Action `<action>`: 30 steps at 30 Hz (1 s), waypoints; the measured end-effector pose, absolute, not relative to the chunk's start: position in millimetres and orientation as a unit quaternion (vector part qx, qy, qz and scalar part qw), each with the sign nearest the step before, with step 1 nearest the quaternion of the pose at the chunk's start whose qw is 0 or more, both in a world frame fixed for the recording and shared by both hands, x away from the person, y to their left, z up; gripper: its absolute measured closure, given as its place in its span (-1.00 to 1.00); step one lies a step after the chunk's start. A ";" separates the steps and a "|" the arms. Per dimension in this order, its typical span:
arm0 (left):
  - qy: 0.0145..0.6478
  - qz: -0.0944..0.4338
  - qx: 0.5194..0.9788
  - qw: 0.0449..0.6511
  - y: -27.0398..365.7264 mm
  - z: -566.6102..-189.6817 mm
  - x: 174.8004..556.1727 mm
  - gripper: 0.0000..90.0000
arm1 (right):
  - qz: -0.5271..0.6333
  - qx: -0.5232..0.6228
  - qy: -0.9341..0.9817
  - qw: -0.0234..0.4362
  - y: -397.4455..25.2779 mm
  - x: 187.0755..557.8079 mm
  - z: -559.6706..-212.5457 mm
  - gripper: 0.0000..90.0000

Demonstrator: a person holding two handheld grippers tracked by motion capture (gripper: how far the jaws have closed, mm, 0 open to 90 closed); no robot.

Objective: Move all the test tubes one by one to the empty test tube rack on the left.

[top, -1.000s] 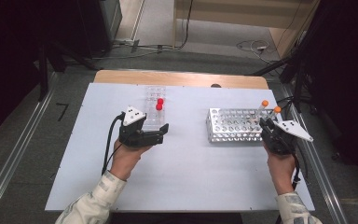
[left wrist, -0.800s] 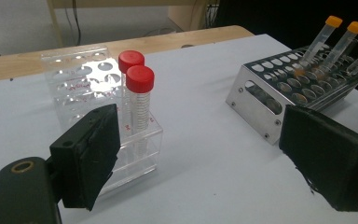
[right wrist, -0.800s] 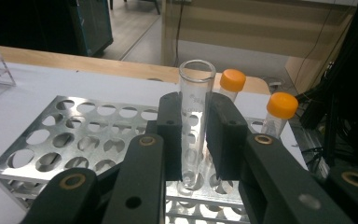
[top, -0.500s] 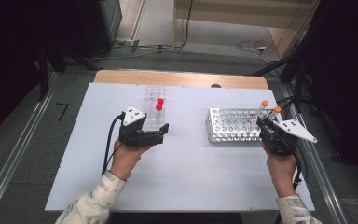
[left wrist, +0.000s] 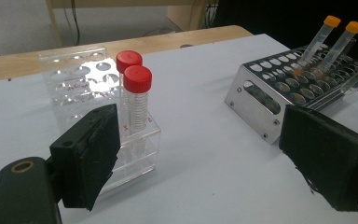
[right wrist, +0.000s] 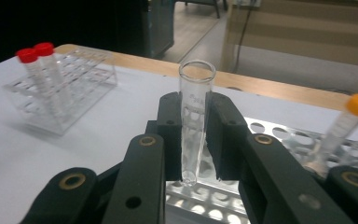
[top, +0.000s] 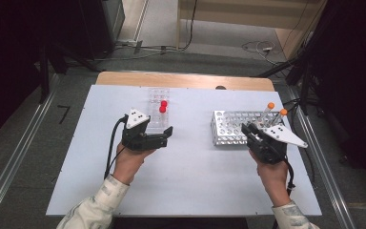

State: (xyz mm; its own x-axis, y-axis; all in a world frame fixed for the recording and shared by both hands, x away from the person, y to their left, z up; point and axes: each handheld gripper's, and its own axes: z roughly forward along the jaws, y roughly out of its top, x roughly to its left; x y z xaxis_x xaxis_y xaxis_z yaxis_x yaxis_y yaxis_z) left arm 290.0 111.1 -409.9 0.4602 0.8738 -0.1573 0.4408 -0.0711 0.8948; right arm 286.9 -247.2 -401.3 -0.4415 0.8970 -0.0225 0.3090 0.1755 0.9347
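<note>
A clear, uncapped glass tube point(right wrist: 196, 121) stands clamped upright in the right hand-held gripper point(right wrist: 196, 135) above the metal rack point(right wrist: 279, 135); the left hand-held gripper point(left wrist: 205, 163) gapes wide beside red-capped tubes point(left wrist: 137, 100).

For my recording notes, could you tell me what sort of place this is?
Probably a lab-style test bench: a metal tube rack holding orange-capped tubes, a clear plastic rack with red-capped tubes, on a white table.

White table point(top: 190, 186), clear rack point(top: 158, 110) with two red-capped tubes point(top: 163, 106); left gripper point(top: 164, 136) just beside it; metal rack point(top: 231, 128) holding two orange-capped tubes point(top: 268, 112), right gripper point(top: 248, 131) over its near edge
</note>
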 end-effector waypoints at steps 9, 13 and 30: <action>0.467 0.219 0.700 0.494 107.6 -410.2 288.9 -0.71 | 0.488 0.387 0.733 0.273 -206.6 278.3 -407.0 0.64; 0.461 0.217 0.703 0.496 104.6 -409.9 287.3 -0.73 | 0.487 0.368 0.748 0.259 -188.6 275.3 -411.6 0.64; 0.391 0.185 0.730 0.529 79.6 -403.2 268.8 -0.31 | 0.481 0.317 0.789 0.213 -125.1 270.2 -434.9 0.64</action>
State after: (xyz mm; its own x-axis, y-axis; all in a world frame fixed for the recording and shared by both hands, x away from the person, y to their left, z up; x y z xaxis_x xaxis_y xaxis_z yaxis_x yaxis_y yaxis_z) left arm 268.8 79.6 -403.2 0.6252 0.7671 -0.1439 0.3751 -0.1336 0.9173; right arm 270.2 -125.1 -434.9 -0.7091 0.7044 -0.0311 0.2954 0.3368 0.8940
